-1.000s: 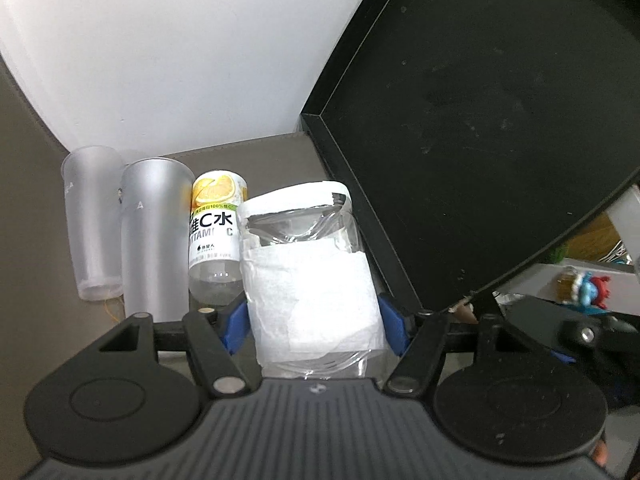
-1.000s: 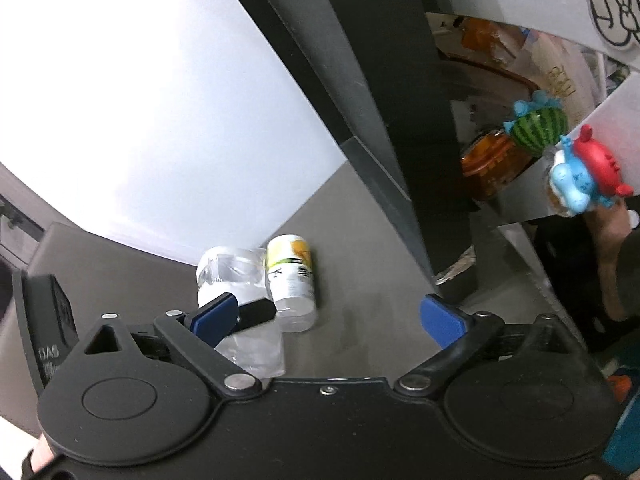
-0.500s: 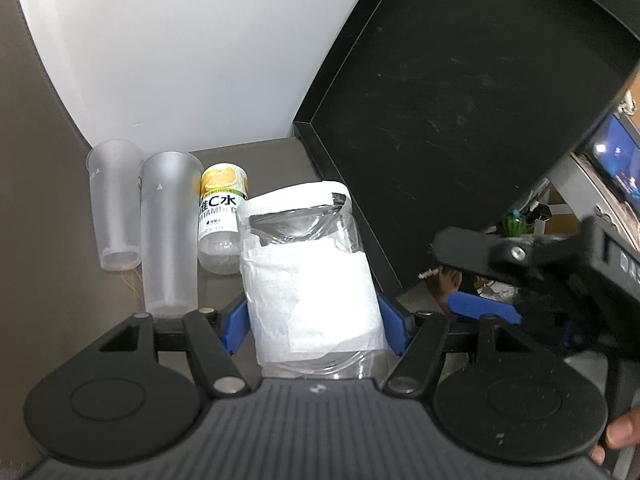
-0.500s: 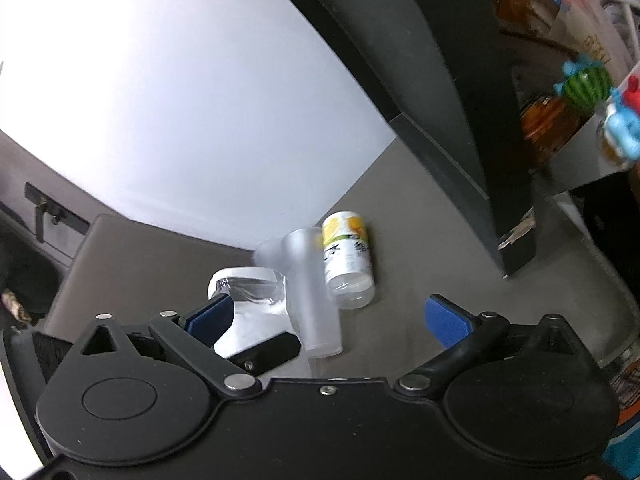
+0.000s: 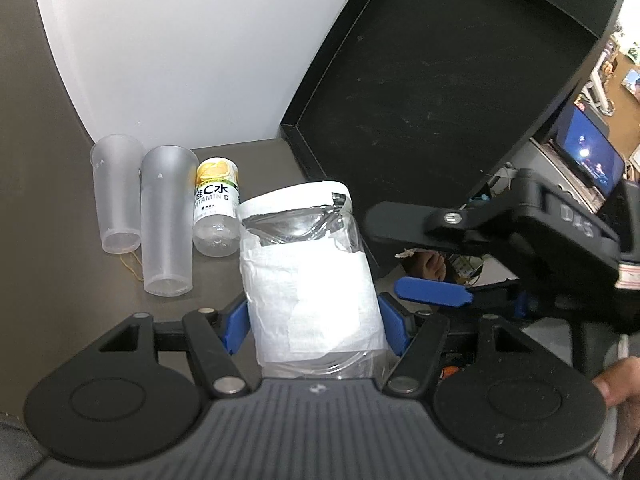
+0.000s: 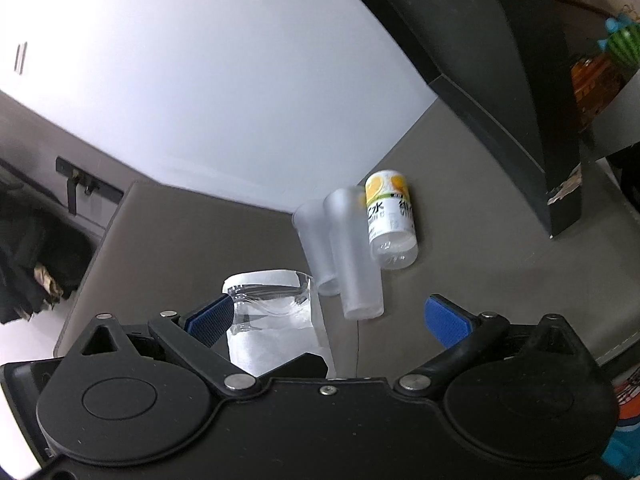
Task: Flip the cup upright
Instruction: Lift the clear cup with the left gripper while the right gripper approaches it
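My left gripper (image 5: 312,320) is shut on a clear plastic cup wrapped in white paper tape (image 5: 308,280), its blue pads pressing both sides; the cup's open rim faces away from the camera. The same cup shows in the right wrist view (image 6: 272,320), low and left. My right gripper (image 6: 336,320) is open and empty, its left pad close beside the cup. It also shows in the left wrist view (image 5: 436,260), just right of the cup.
Two frosted tumblers (image 5: 166,220) (image 5: 116,192) and a vitamin C bottle (image 5: 216,204) sit on the grey table (image 5: 60,280) near the white wall. A large black panel (image 5: 440,80) rises at the right. The table's front edge (image 6: 616,344) lies to the right.
My right gripper has swung in from the right and now sits close beside the held cup. My left gripper keeps its hold and has drawn back a little from the tumblers.
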Motion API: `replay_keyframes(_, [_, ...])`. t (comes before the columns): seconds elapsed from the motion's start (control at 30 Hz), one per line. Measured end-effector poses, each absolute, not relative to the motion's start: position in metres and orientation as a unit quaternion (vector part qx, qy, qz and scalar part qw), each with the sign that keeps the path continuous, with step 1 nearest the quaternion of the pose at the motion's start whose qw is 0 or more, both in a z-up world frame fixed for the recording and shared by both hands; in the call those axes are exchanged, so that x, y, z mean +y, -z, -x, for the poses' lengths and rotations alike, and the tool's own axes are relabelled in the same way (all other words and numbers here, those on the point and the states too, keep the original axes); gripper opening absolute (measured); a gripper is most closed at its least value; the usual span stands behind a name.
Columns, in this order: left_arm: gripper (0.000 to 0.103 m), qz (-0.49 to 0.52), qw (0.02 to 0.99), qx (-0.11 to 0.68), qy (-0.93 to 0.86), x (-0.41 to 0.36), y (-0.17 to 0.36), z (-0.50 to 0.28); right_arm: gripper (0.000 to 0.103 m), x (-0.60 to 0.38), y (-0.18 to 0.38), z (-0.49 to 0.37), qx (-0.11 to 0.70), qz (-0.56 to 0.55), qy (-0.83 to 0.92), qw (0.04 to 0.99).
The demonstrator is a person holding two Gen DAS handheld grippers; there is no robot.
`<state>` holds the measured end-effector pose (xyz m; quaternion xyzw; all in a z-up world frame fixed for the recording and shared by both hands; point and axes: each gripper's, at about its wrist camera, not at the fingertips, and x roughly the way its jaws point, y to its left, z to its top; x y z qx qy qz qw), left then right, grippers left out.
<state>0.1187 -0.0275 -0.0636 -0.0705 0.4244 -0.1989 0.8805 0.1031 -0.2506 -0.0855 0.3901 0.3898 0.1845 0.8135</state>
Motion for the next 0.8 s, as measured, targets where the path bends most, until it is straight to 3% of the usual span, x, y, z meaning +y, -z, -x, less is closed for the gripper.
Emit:
replay_keyframes(0.6, [0.066,0.041,0.872,0.422,0.244,-0.034,0.063,-0.078,0.101,-0.218,0.083,-0.099,0.422,-0.342,-0.245,0.803])
replay_keyframes(0.63, [0.066,0.037,0.871,0.422,0.247,-0.036,0.064,-0.078,0.096,-0.217,0.083,-0.100,0.425,-0.339,-0.247,0.802])
replay_keyframes(0.73, [0.066,0.035,0.866,0.431,0.252,-0.037,0.066,-0.077,0.066,-0.211,0.085,-0.101,0.440,-0.326,-0.263,0.794])
replay_keyframes(0.8, [0.065,0.025,0.864,0.438,0.249,-0.039,0.069,-0.077,0.065,-0.209,0.086,-0.101,0.446,-0.322,-0.264,0.792])
